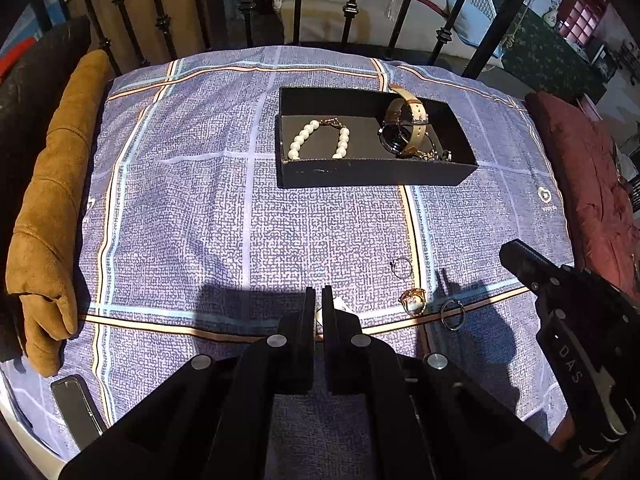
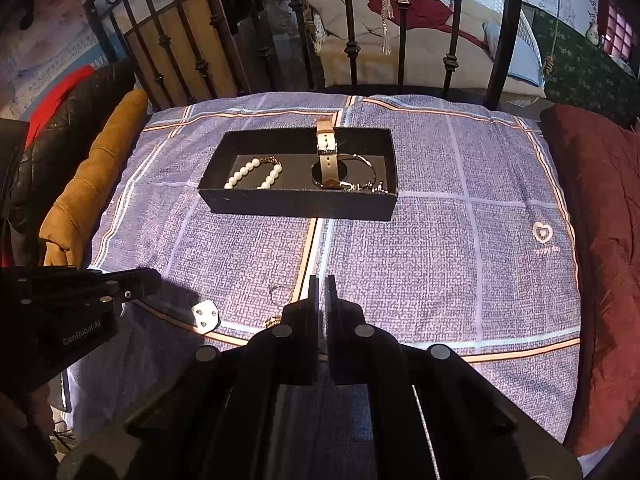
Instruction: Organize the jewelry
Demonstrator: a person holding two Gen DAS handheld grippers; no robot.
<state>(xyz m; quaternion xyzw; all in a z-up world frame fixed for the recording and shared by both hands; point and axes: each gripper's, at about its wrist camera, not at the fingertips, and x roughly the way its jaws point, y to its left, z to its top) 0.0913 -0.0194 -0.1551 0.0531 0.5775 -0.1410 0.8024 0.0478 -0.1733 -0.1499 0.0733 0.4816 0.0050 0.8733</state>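
Note:
A black open box (image 1: 372,172) (image 2: 296,204) sits on the blue checked cloth. It holds a pearl bracelet (image 1: 316,138) (image 2: 252,174), a watch with a beige strap (image 1: 404,126) (image 2: 327,152) and thin metal pieces at its right end. Three rings lie on the cloth near me: a thin silver ring (image 1: 401,267) (image 2: 280,294), a gold ring with a stone (image 1: 414,301) and a plain ring (image 1: 453,314). My left gripper (image 1: 319,304) is shut on a small white piece, left of the rings. My right gripper (image 2: 321,292) is shut and seems empty, just right of the thin silver ring.
A tan cushion (image 1: 52,200) lies along the left edge of the cloth and a dark red cushion (image 2: 600,240) along the right. Black iron railing (image 2: 352,52) stands behind. A dark phone-like slab (image 1: 76,404) lies at the near left corner.

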